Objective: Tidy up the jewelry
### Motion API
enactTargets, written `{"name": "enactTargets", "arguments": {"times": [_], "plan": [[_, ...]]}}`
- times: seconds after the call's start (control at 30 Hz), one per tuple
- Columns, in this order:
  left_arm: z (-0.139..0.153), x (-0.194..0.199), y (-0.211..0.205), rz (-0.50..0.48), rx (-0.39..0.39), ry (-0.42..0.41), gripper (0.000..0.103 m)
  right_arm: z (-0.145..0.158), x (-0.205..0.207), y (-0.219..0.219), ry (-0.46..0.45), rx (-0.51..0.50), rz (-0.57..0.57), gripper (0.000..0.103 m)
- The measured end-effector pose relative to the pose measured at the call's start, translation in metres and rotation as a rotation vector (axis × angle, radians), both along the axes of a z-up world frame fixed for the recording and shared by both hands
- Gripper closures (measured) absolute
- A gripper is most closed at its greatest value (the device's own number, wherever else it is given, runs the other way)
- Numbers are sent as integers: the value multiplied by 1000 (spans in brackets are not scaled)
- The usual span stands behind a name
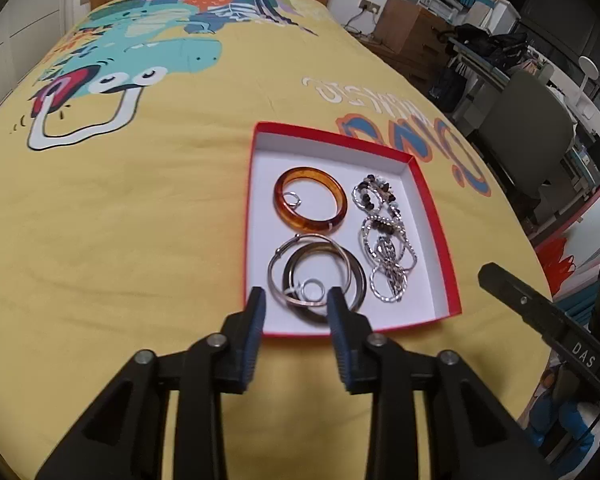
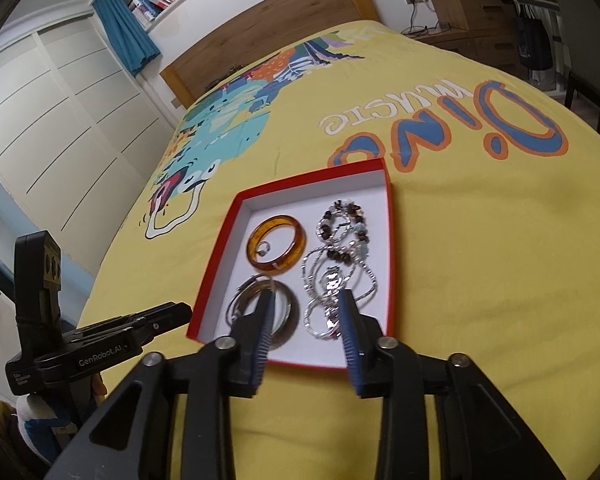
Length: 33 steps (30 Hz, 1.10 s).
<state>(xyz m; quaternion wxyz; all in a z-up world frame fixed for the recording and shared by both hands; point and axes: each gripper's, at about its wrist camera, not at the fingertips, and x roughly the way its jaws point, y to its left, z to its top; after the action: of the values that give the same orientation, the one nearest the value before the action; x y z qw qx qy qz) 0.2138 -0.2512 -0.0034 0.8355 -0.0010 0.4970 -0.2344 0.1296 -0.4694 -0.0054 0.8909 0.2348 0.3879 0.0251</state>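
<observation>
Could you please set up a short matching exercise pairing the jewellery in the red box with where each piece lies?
Things:
1. amber bangle
2. metal hoops
3. beaded silver chains
4. small ring

Places:
A. along the box's right side
B. inside the amber bangle
C. far left part of the red box
D. near left part, closest to the left gripper

Pairs: 1-C, 2-D, 3-A, 4-B

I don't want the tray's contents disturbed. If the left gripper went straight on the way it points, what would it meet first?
Probably the silver hoop bangles at the near end of the red tray: they lie between the open fingers of the left gripper. Depth is unclear.
</observation>
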Motion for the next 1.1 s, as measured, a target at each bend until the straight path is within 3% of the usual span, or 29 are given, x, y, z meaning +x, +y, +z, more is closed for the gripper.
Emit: {"name": "enactTargets", "arguments": {"times": [0.13,0.37,0.67,0.93,1.1], "plan": [[9,-17,15,15,6,-27,69,6,-13,15,1,-18,-9,56],[23,-48,47,57,14,-73,65,14,-38,36,9,-48,-30,52],[38,-85,95,99,42,-115,62,25,-63,76,-5,-91,-14,39],[46,-116,143,169,83,-149,59,30,-80,117,-6,-139,16,19],[51,-131,169,220,112,-176,59,35,-90,141,-11,-167,33,14]]}}
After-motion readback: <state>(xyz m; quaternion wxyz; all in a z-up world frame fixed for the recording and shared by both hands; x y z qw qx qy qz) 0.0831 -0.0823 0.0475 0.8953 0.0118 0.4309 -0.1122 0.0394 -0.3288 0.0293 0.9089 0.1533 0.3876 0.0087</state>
